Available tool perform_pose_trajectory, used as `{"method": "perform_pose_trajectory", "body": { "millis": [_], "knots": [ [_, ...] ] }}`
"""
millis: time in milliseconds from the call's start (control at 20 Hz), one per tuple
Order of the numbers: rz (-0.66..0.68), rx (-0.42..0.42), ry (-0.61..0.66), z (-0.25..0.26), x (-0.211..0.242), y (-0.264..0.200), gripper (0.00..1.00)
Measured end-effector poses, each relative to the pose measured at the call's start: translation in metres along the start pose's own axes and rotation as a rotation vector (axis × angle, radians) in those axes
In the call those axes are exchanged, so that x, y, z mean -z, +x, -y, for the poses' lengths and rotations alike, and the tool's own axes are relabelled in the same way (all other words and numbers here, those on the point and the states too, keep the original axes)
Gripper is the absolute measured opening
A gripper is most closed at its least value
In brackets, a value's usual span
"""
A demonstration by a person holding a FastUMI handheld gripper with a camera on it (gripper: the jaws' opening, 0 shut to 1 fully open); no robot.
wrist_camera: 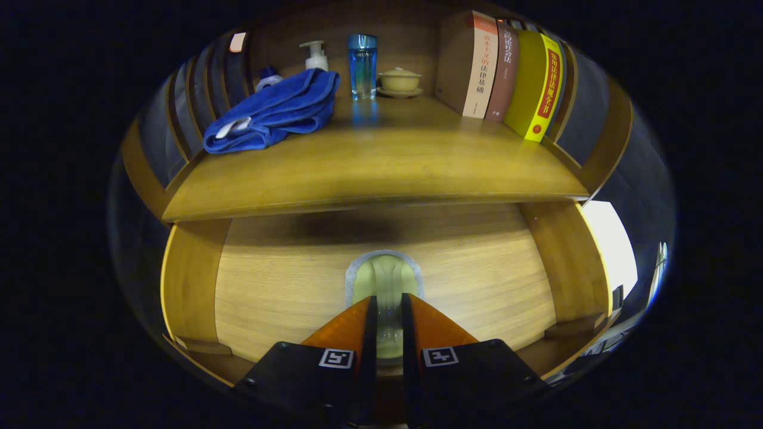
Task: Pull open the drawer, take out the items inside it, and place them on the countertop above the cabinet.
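1. straight ahead of the gripper (388, 304), at 12 o'clock, stands the wooden drawer front (286, 280), with no gap showing around it.
2. its handle (384, 280), a pale recessed pull with a grey rim, sits in the middle of the front, and the two fingers (360, 322) reach up to it.
3. the fingers stand close together with a narrow slot between them; the lower part of the handle shows through that slot, but i cannot tell whether they press on it.
4. above the drawer, the countertop (381, 161) runs across the cabinet.
5. at 10 o'clock on the countertop lies a folded blue towel (274, 110).
6. behind the towel, around 11 o'clock, stands a pump bottle (315, 56), apart from a blue glass tumbler (362, 65) near 12 o'clock.
7. just beside the tumbler is a small lidded bowl (400, 80) on a saucer.
8. at 1 o'clock a row of books (506, 74) stands upright against the cabinet's side panel.
9. the items inside the drawer are hidden behind the front.
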State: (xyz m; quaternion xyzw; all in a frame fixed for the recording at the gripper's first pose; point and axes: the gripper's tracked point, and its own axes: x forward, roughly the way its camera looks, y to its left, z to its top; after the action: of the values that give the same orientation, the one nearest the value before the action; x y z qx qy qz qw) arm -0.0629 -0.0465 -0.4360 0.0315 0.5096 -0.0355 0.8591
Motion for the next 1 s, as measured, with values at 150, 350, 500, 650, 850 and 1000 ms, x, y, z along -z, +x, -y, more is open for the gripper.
{"method": "perform_pose_trajectory", "body": {
  "millis": [150,350,500,650,850,1000],
  "knots": [
    [0.016,-0.027,-0.018,-0.003,-0.013,-0.03,0.29],
    [0.037,-0.058,-0.037,-0.009,-0.03,-0.063,0.28],
    [0.057,-0.062,-0.066,-0.008,-0.051,-0.082,0.28],
    [0.098,-0.058,-0.068,-0.007,-0.082,-0.093,0.29],
    [0.135,-0.034,-0.075,-0.001,-0.124,-0.096,0.28],
    [0.145,-0.017,-0.078,0.003,-0.147,-0.088,0.28]
  ]
}}
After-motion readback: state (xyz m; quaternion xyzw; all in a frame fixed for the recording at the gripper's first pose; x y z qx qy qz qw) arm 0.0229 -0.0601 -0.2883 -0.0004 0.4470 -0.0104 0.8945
